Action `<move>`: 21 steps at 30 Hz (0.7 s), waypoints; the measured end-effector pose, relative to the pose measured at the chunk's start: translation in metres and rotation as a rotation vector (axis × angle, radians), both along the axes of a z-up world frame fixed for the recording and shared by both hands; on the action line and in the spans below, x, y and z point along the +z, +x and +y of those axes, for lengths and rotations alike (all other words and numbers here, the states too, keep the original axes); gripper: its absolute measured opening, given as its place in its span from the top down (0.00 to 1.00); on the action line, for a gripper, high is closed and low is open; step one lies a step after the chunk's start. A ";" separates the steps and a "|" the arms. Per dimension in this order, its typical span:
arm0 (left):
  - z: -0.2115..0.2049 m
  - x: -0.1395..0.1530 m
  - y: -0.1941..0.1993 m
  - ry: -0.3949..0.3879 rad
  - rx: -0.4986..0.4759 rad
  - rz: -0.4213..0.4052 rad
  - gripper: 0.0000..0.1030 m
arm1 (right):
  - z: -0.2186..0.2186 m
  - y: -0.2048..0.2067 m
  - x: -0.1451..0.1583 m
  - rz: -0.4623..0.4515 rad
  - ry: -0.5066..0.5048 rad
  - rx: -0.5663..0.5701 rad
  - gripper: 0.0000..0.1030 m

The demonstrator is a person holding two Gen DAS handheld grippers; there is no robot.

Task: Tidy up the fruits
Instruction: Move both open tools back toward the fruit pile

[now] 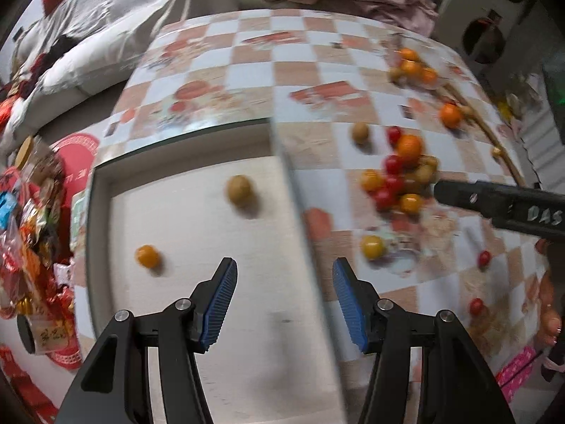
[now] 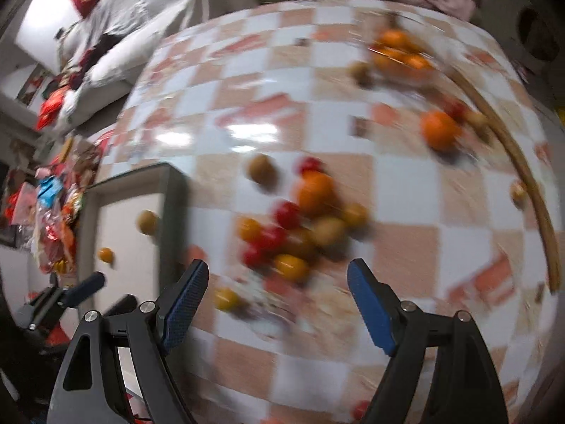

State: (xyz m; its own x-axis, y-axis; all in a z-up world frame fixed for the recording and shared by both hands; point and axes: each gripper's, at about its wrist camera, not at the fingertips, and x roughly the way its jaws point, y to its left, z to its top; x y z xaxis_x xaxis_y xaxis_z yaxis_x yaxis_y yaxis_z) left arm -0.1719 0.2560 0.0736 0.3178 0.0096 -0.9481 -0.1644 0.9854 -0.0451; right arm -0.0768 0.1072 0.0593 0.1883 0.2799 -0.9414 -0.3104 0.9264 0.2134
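Observation:
A white tray [image 1: 102, 190] lies on the checkered table's left side; it holds a brown longan [image 1: 239, 190] and a small orange fruit [image 1: 147, 256]. A pile of small fruits [image 1: 399, 173] lies right of the tray: red cherry tomatoes, orange and yellow ones, brown longans. The pile also shows in the right wrist view [image 2: 300, 226]. My left gripper [image 1: 284, 291] is open and empty over the tray's right wall. My right gripper [image 2: 277, 300] is open and empty just short of the pile; a yellow fruit [image 2: 226, 298] lies near its left finger. Both views are blurred.
Loose fruits lie apart: an orange [image 2: 439, 130], a longan [image 2: 260, 169], cherry tomatoes [image 1: 484, 258]. A wicker basket rim [image 2: 529, 183] curves along the right, with oranges [image 2: 399, 53] at the back. Snack packets [image 1: 24, 219] sit left of the tray. Bedding lies beyond the table.

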 end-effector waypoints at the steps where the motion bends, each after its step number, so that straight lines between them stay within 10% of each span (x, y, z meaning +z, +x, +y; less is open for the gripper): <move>1: -0.007 0.001 0.002 -0.004 -0.014 0.000 0.44 | -0.011 -0.001 -0.002 0.005 -0.010 -0.014 0.19; 21: -0.091 -0.038 0.042 0.006 -0.145 0.056 0.44 | -0.108 -0.039 -0.034 0.062 -0.127 -0.084 0.19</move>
State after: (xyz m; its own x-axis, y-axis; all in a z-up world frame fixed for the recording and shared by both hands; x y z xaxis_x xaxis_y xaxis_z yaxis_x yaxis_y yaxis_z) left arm -0.1303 0.1651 0.0357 0.2625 -0.0268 -0.9645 -0.0223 0.9992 -0.0339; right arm -0.1155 -0.0005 0.0253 0.1466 0.1439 -0.9787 -0.2205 0.9692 0.1094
